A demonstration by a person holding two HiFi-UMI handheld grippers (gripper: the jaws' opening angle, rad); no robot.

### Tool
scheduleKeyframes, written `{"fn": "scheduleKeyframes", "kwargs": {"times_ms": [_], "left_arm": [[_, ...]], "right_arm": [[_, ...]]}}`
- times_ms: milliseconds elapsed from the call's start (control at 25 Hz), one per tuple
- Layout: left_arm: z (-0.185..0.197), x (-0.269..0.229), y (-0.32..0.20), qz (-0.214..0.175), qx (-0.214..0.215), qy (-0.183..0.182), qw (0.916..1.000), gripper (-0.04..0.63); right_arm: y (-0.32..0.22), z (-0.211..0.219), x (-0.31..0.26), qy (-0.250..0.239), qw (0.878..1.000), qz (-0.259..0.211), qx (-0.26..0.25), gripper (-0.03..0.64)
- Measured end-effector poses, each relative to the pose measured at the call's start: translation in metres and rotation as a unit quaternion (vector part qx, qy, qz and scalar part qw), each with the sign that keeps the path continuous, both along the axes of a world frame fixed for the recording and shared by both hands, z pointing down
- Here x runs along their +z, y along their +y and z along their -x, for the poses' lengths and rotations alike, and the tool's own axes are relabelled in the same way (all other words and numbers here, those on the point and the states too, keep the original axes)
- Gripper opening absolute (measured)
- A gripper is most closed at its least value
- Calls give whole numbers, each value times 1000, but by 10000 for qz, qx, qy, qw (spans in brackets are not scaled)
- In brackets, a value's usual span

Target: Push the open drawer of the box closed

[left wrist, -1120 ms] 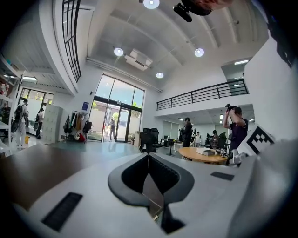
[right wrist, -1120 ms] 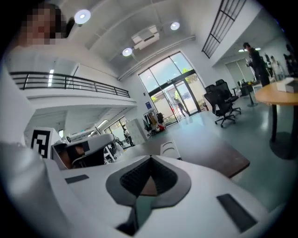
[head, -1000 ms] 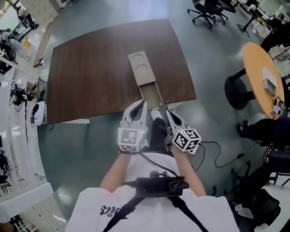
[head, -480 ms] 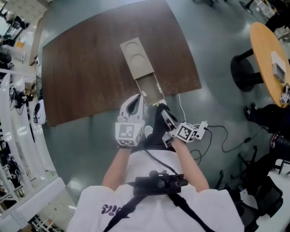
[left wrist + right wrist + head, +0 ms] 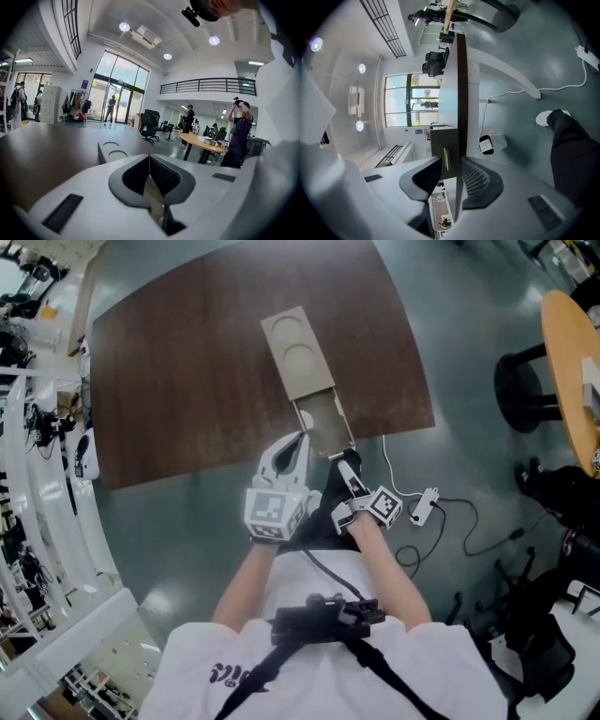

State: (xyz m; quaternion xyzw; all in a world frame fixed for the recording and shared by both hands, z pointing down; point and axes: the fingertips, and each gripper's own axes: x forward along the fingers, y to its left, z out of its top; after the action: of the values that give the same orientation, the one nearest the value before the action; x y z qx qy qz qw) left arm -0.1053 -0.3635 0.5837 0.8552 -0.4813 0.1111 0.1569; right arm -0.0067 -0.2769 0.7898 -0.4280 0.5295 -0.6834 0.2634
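A tan box (image 5: pixel 295 351) with two round recesses on top lies on the brown table (image 5: pixel 178 381). Its open drawer (image 5: pixel 323 426) sticks out toward me at the table's near edge. My left gripper (image 5: pixel 300 439) is shut and empty, its tips at the drawer's left front corner; in the left gripper view the box (image 5: pixel 111 152) lies just beyond the closed left gripper (image 5: pixel 149 161). My right gripper (image 5: pixel 345 468) is rolled on its side just below the drawer front. Its jaws are opening, and the dark drawer front with a brass handle (image 5: pixel 446 158) shows in the gap of the right gripper (image 5: pixel 451 163), untouched by the pads.
A white power strip (image 5: pixel 424 507) with cables lies on the grey floor to my right. A round wooden table (image 5: pixel 572 362) and a black stool base (image 5: pixel 520 390) stand further right. White benches (image 5: pixel 37 474) line the left side. My dark trouser leg and shoe (image 5: pixel 562 136) are under the table's edge.
Both grippers have moved forward to the drawer's front end. The right gripper has rolled onto its side and come in under the table edge, facing the drawer front.
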Motion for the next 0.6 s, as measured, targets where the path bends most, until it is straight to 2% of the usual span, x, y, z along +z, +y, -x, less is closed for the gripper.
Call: {"fn": "scheduleKeyframes", "kwargs": {"times_ms": [200,280,360,600], "left_arm": [[12,3,-6,58,-153,41,9999,12],[17,6,-6,123,-256,70,9996,12],[21,6,-9,150,-368,150,9991,12],[30,19,-10,227,-506,96,9984,12]], "right_arm": [[-13,7,0,-323,9990,-95,282,133],[-17,9,-2,-324,9990,-99,278,69],[-21,10,-4,-314,9990,-98,303,38],[-24,12,-2,-190,9996,-135,127,31]]}}
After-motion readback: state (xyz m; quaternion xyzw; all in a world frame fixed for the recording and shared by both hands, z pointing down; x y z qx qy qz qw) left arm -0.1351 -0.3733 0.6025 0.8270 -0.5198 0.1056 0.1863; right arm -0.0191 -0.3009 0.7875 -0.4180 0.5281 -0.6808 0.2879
